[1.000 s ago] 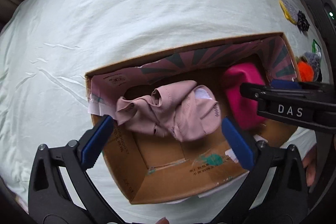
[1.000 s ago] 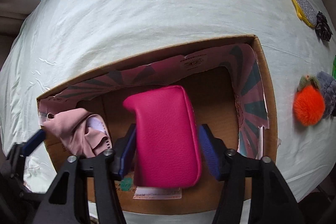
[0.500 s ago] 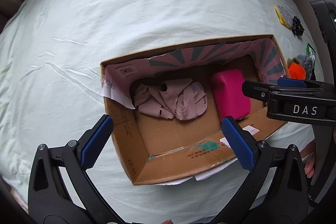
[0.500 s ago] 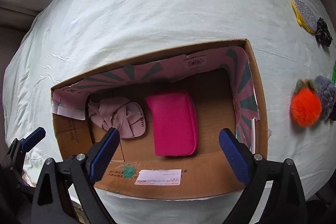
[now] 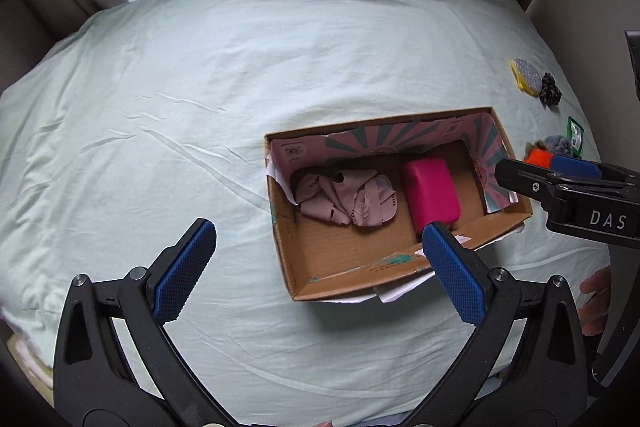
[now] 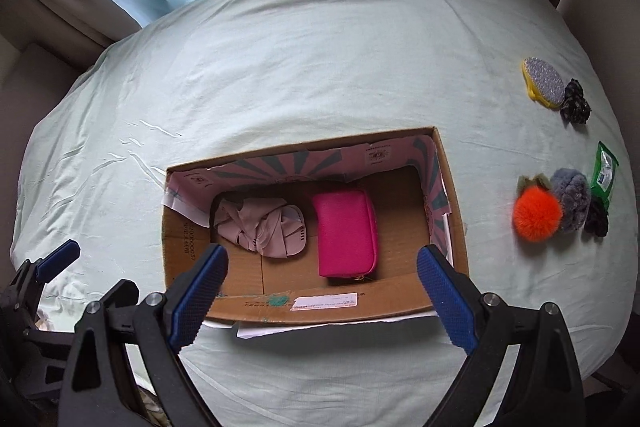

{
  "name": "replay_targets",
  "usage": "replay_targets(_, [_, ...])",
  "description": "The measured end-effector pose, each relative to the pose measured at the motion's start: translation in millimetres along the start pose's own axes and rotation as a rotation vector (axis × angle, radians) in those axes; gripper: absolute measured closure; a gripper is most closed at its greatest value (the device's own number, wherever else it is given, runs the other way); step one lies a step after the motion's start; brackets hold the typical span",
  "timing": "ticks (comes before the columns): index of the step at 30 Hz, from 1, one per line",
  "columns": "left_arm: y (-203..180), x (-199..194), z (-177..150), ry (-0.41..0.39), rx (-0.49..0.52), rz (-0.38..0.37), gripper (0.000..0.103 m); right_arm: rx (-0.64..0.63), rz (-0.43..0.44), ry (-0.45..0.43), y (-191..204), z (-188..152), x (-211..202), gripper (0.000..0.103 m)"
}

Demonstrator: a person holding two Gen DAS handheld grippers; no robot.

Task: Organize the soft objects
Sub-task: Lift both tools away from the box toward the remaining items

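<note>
Cardboard box [image 6: 456, 227], pink pouch [image 6: 346, 233] (inside), fingers [image 6: 444, 293] apart

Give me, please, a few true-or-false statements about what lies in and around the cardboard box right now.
1. The pink pouch lies inside the cardboard box. True.
2. The right gripper is clamped on the pouch. False: its jaws stand open with nothing between them.
3. The crumpled pale pink cloth lies in the box, left of the pouch. True.
4. The orange pompom is in the box. False: it lies on the sheet, outside the box's right wall.
5. The left gripper holds the cloth. False: it is open and holds nothing.
</note>
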State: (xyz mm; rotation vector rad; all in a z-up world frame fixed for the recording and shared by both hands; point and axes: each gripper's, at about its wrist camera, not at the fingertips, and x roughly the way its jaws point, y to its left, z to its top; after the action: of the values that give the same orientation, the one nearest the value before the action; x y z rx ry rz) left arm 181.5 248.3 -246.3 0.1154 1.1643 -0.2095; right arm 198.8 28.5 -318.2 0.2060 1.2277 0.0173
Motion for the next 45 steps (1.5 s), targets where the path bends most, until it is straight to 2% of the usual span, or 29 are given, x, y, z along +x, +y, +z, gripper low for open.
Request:
replay_targets(8, [6.1, -75.3, -8.3, -0.125, -0.041, -0.015, 0.000, -0.072, 0.040, -0.106, 22.8, -19.9, -68.6, 0.009])
replay_targets(16, [-2.8, -141.2, -17.7, -0.241, -0.035, 0.014, 0.000, -0.174, -0.074, -0.302, 30.6, -43.3, -149.1, 0.009])
replay_targets(21, [-13.2, -171.7, -18.3, -0.305, -0.036, -0.016, 0.000, -0.185, -0.134, -0.426, 21.6, -56.7, -198.2, 0.009])
replay_targets(24, [-23.5, -187.7, -14.7, -0.346, -0.030, -0.014, 0.000, -0.150, -0.126, -0.480, 4.5, -63.0, -221.2, 0.009])
replay_targets(33, [-77.8, -221.1, -6.1, -0.418, 0.002, -0.013, 0.000, -0.026, -0.156, -0.553, -69.4, -80.8, -266.2, 0.009])
replay_targets(37, [-117.0, -224.1, -5.8, -0.444, 0.005, 0.003, 0.000, -0.014, -0.171, -0.585, -108.9, -89.0, -279.6, 0.009])
replay_targets(40, [-148.6, -223.0, -3.6, -0.461, -0.015, -0.052, 0.000, 0.002, -0.178, -0.593, -141.5, -91.8, -287.6, 0.009])
replay_targets(45, [-213.6, -204.1, 6.3, -0.459, 0.053, -0.085, 0.000, 0.061, -0.183, -0.610, -198.9, -97.2, -291.9, 0.009])
